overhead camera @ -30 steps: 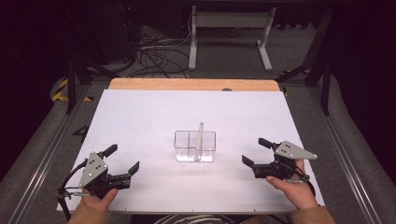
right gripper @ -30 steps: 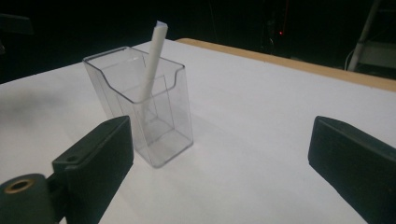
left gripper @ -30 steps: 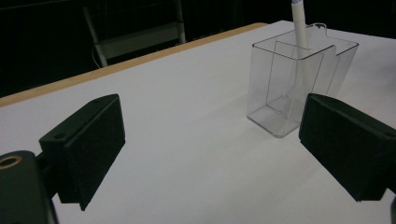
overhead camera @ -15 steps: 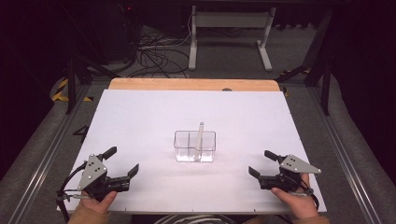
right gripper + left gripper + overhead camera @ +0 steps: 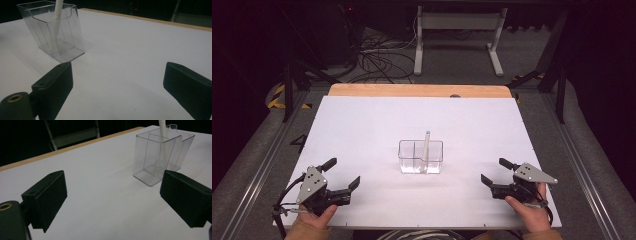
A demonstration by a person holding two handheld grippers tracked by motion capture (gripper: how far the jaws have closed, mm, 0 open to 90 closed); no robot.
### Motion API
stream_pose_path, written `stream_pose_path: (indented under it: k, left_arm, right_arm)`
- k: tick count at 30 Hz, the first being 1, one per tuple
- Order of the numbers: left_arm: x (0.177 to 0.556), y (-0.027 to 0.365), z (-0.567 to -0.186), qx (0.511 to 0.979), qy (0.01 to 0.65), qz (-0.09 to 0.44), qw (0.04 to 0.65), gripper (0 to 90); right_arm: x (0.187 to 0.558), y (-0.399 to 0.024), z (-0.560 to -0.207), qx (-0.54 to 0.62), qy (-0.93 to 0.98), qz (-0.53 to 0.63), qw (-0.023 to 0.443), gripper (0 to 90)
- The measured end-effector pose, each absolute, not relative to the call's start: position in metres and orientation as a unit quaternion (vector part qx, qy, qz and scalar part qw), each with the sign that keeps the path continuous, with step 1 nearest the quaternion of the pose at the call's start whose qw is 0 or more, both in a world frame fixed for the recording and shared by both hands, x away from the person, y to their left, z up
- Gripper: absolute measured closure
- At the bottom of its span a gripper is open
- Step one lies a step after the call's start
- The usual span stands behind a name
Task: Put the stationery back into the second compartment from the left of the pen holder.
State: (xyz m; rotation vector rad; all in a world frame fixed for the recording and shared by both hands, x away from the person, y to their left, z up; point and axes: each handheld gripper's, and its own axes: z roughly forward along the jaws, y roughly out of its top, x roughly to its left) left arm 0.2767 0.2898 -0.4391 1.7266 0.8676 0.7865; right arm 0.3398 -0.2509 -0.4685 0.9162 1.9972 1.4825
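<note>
White table (image 5: 362,130); holder (image 5: 420,156) between parted jaws.

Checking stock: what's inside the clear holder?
One white stick stands in the holder, leaning on its divider. The compartments otherwise look empty; its tip is blurred through the plastic.

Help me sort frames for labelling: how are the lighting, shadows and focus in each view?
High view: white table top evenly lit, surroundings dark, clear holder faint against it. Left gripper view: near black jaws soft, holder fairly sharp. Right gripper view: jaws blurred, holder casts a soft shadow, white stick readable.
</note>
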Motion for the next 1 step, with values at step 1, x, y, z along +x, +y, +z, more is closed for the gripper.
stream_pose_path:
  k: [1]
  left_arm:
    - [0.2767, 0.2897, -0.4391, 0.715, 0.359, 0.328, 0.502, 8.2]
  right_arm:
    - [0.3399, -0.2510, -0.4679, 0.332, 0.730, 0.546, 0.242, 9.6]
